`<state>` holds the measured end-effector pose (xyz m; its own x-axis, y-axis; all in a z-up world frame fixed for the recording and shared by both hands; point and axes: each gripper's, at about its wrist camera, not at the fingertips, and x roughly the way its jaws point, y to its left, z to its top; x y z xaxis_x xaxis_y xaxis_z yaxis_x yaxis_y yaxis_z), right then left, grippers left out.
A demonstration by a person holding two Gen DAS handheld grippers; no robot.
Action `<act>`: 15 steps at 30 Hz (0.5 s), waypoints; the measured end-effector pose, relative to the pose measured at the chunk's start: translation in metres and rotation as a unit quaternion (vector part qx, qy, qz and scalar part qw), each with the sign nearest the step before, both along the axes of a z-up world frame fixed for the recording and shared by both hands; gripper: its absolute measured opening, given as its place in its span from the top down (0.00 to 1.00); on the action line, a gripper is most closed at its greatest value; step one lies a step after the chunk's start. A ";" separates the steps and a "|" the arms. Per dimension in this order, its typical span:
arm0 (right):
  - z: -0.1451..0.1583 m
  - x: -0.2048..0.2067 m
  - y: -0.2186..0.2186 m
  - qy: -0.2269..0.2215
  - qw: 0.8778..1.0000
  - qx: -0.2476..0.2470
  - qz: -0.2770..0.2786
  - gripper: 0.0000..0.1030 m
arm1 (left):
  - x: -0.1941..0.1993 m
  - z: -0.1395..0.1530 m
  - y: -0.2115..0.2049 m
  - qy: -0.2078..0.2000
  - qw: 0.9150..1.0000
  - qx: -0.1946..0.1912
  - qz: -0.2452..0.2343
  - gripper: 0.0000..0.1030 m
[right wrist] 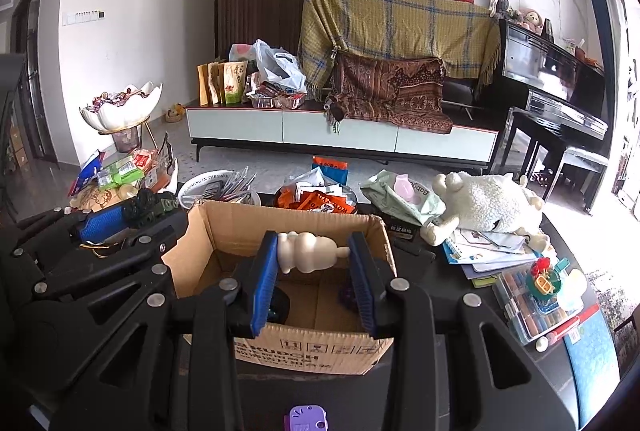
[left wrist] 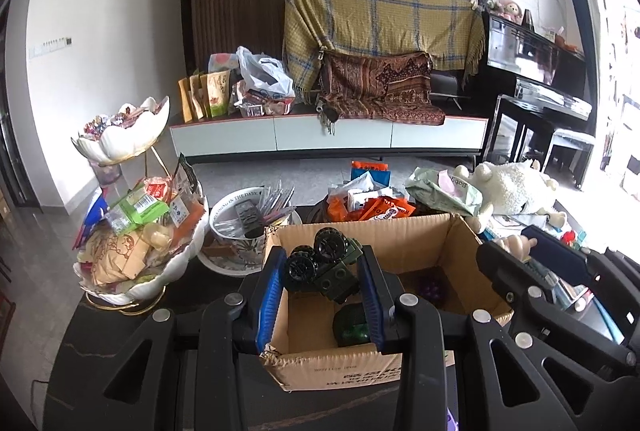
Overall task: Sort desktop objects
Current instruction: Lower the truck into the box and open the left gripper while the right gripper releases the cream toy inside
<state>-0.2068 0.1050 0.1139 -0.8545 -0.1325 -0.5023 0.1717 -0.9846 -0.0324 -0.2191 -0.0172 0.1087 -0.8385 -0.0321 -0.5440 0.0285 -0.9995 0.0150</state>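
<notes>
The left gripper (left wrist: 323, 271) is closed on a dark green toy vehicle with black knobbly wheels (left wrist: 325, 263); both blue-padded fingers (left wrist: 269, 291) press against its sides. The vehicle hangs tilted, wheels uppermost, above the open brown corrugated cardboard box (left wrist: 460, 231) that stands on the dark tabletop (left wrist: 120, 331).

The right gripper (right wrist: 314, 259) is closed on a cream-white plastic figurine with a rounded, lobed body (right wrist: 306, 251). The figurine lies sideways between the blue pads, over the same box.

Inside the box, a dark green rounded object (left wrist: 352, 323) rests on the floor at the near side, and a small purple object (left wrist: 430, 287) lies farther right.

Beyond the box stand a white tiered petal-shaped snack dish (left wrist: 132, 283), a white bowl of pens (left wrist: 236, 231) and a white plush sheep (right wrist: 488, 203).
</notes>
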 end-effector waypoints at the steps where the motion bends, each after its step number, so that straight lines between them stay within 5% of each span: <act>1: 0.000 -0.001 0.000 0.000 1.000 -0.002 0.001 0.68 | -0.001 0.000 0.000 0.001 1.000 0.000 0.000 0.68; 11: -0.007 -0.013 0.003 -0.008 1.000 -0.009 0.002 0.69 | -0.015 -0.006 0.001 -0.013 1.000 0.010 -0.002 0.68; 15: -0.008 -0.019 0.002 -0.008 1.000 0.003 -0.012 0.66 | -0.023 -0.010 0.001 -0.027 0.999 0.000 0.024 0.57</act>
